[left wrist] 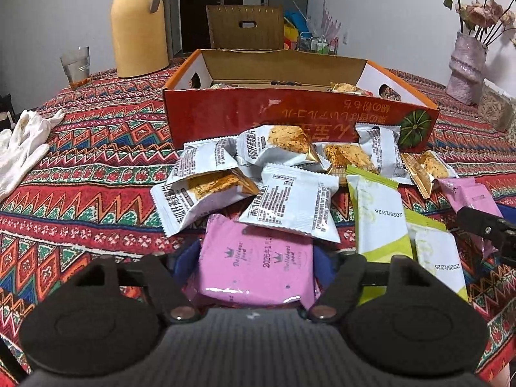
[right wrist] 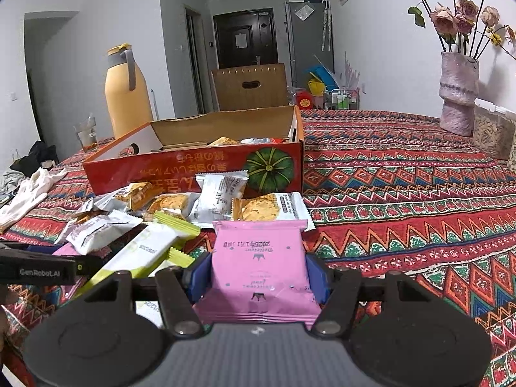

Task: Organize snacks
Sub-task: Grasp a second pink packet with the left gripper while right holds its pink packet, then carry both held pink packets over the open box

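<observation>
While both grippers hover low over the patterned surface, each has a pink snack packet between its blue fingers. Left gripper: jaws partway in, standing on either side of a pink packet that lies flat on the cloth; whether the pads actually press it I cannot tell. Right gripper: jaws closed against the sides of a second pink packet, gripping it, with the packet's far end tilted upward.

Loose snacks lie heaped on the surface just in front of the orange cardboard box, which sits toward the middle, open-topped, with a few packets already inside. The heap: white cracker packets overlapping one another, one resting on the far edge of the left gripper's pink packet, and two green-and-white bar packets just beside it, between the two grippers.

Toward the far left corner stand a yellow thermos jug and a drinking glass. White gloves lie near the left edge. A pink vase of dried roses stands by the right edge against the wall.
</observation>
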`<state>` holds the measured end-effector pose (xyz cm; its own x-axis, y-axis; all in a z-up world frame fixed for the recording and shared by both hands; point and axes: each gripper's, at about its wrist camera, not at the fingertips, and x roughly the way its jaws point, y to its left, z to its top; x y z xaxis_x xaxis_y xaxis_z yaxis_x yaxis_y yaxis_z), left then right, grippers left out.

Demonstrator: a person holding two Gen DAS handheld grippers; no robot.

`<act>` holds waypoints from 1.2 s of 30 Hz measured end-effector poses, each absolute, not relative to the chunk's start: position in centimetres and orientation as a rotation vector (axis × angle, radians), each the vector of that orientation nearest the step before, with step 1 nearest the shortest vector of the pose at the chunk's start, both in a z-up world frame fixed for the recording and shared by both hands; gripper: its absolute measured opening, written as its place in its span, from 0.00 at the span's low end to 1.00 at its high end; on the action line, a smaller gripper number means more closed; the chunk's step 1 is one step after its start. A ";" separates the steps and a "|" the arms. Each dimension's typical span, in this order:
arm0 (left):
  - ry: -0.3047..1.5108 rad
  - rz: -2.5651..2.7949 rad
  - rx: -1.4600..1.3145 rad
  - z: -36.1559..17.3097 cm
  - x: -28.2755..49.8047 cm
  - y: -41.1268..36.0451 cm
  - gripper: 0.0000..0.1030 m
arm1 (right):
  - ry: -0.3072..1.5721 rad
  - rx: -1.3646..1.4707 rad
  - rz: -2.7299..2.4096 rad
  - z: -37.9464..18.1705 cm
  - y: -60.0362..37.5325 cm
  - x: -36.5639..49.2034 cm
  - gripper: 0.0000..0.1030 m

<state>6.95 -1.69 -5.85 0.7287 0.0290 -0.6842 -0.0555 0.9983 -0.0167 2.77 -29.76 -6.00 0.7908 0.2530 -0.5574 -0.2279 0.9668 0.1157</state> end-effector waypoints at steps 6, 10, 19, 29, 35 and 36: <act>0.721 0.047 -0.041 -5.0 6.0 -0.9 0.64 | 0.600 0.045 0.260 -5.9 -29.7 2.7 0.59; 0.689 0.048 -0.037 -4.3 5.3 -0.7 0.64 | 0.595 0.044 0.262 -5.7 -29.6 2.5 0.59; 0.608 0.046 -0.026 -2.1 3.9 -0.5 0.64 | 0.570 0.044 0.272 -5.0 -29.5 2.0 0.59; 0.545 0.037 -0.024 0.0 4.2 -0.7 0.64 | 0.521 0.034 0.310 -3.5 -28.4 1.9 0.59; 0.509 0.028 -0.020 1.1 4.7 -1.0 0.64 | 0.492 0.025 0.334 -2.6 -27.5 2.2 0.59; 0.505 0.027 -0.020 1.3 4.8 -1.0 0.64 | 0.488 0.024 0.335 -2.4 -27.4 2.3 0.59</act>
<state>4.84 -0.99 1.27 0.8747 0.0205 -0.4843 -0.0303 0.9995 -0.0126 2.26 -27.35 -2.42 0.8297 0.3219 -0.4560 -0.3104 0.9451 0.1024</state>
